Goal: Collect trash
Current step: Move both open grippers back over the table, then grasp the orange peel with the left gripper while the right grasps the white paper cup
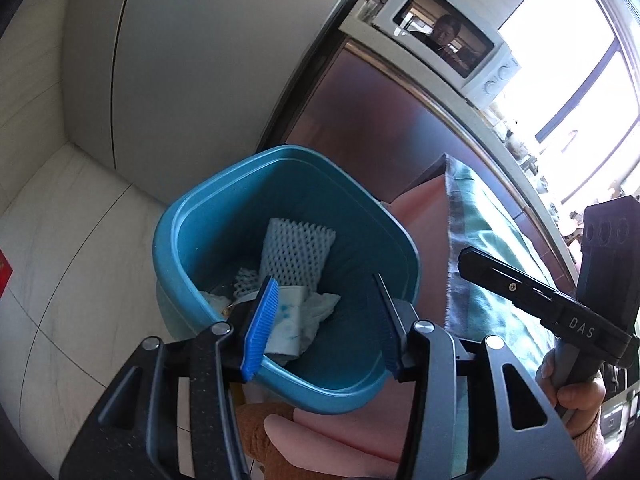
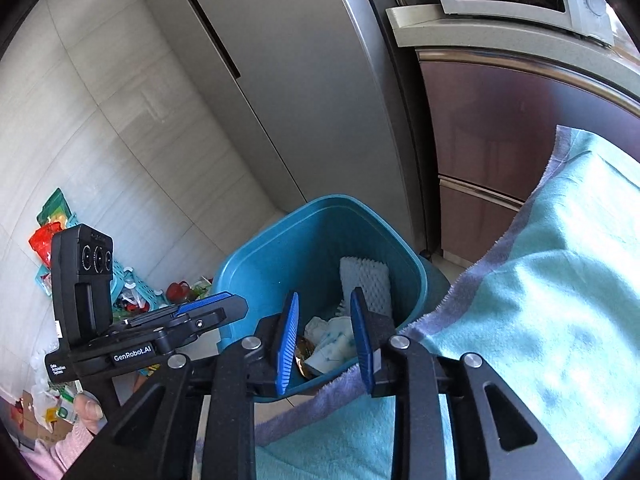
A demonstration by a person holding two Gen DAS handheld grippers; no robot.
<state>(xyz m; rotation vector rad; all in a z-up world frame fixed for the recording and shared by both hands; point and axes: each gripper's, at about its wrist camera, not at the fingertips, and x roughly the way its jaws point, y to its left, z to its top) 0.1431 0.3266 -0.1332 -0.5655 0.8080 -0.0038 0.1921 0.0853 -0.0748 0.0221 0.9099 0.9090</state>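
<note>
Both claws hang empty over the teal bin (image 1: 192,224): left claw (image 1: 320,320) wide, right claw (image 2: 325,340) narrower; crumpled tissue (image 1: 308,312) lies between the left claw's pads, low centre.

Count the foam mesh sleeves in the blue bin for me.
2 visible: a large foam mesh sleeve leaning on the far wall of the blue bin, and a smaller sleeve beside it. Tissues may hide more.

Buried under crumpled tissue (image 1: 308,312) and foam netting (image 1: 294,254) — bottom of the blue bin (image 1: 192,216); floor clutter (image 2: 52,236) partly masked by the left gripper (image 2: 208,308).
</note>
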